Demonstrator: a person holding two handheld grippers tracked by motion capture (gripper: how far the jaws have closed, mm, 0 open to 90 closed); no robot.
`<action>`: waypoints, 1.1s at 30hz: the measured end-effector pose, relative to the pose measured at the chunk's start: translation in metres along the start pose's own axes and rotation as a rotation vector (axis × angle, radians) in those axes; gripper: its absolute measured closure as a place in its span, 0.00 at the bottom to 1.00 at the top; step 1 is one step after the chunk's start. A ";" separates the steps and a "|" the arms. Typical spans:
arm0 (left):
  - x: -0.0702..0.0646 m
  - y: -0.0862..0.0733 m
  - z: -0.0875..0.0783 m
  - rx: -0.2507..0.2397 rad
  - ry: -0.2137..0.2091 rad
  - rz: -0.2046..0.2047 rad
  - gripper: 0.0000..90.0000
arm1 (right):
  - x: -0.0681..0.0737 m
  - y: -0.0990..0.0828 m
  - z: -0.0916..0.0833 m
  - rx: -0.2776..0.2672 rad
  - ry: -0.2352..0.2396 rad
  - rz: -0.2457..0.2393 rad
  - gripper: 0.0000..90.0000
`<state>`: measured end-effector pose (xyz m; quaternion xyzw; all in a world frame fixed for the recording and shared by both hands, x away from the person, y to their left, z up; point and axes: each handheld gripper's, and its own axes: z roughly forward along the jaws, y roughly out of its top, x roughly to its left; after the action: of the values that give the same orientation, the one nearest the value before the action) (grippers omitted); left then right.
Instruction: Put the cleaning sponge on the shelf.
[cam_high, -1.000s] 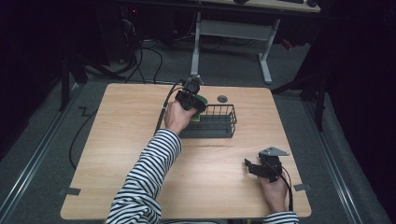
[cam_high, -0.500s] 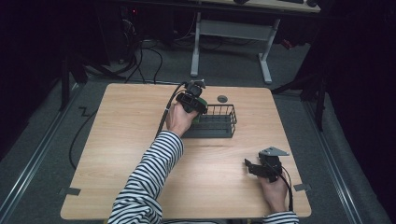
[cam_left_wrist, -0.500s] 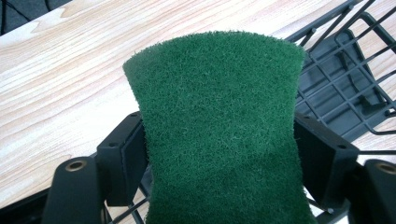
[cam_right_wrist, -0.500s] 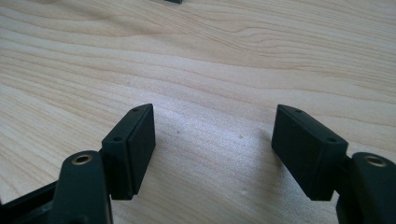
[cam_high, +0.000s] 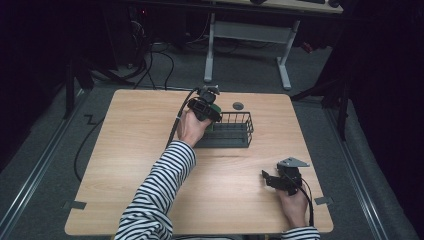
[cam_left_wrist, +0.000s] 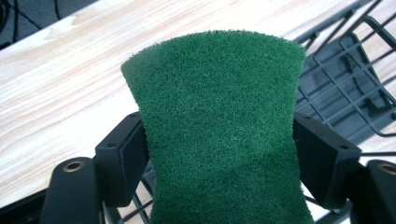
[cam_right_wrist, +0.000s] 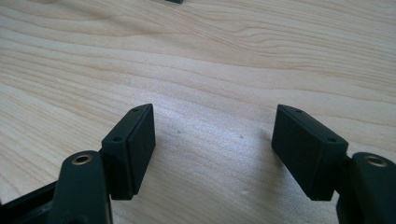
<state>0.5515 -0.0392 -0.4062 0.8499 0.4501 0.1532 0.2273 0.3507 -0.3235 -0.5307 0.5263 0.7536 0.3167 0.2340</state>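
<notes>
A green scouring pad (cam_left_wrist: 219, 126) stands upright between the jaws of my left gripper (cam_left_wrist: 219, 154), pinched narrower where the black pads (cam_left_wrist: 123, 158) press its sides. In the high view my left gripper (cam_high: 206, 107) hovers over the left end of a black wire basket (cam_high: 235, 135) at the table's far middle, a bit of green pad (cam_high: 214, 111) showing under it. The left gripper view has the basket (cam_left_wrist: 345, 70) just below and to the right. My right gripper (cam_high: 270, 179) rests low at the near right of the table, its jaws (cam_right_wrist: 215, 149) open with bare wood between them.
A small dark round disc (cam_high: 238, 105) lies on the wooden table (cam_high: 135, 150) just behind the basket. A black cable (cam_high: 177, 125) trails from the left gripper toward the table's left. A white desk frame (cam_high: 245, 35) stands on the floor beyond.
</notes>
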 end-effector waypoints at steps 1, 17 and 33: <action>0.001 0.000 0.000 -0.007 0.005 -0.002 0.30 | 0.001 0.000 0.000 0.004 0.000 0.008 0.34; -0.005 -0.005 0.006 0.018 0.004 0.014 0.29 | 0.001 0.000 0.000 0.001 0.001 0.004 0.34; -0.005 -0.009 0.007 0.013 0.027 0.028 0.29 | 0.001 0.000 0.000 0.001 0.001 0.004 0.34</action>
<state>0.5454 -0.0406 -0.4169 0.8553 0.4423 0.1648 0.2137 0.3505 -0.3230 -0.5307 0.5277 0.7529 0.3169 0.2330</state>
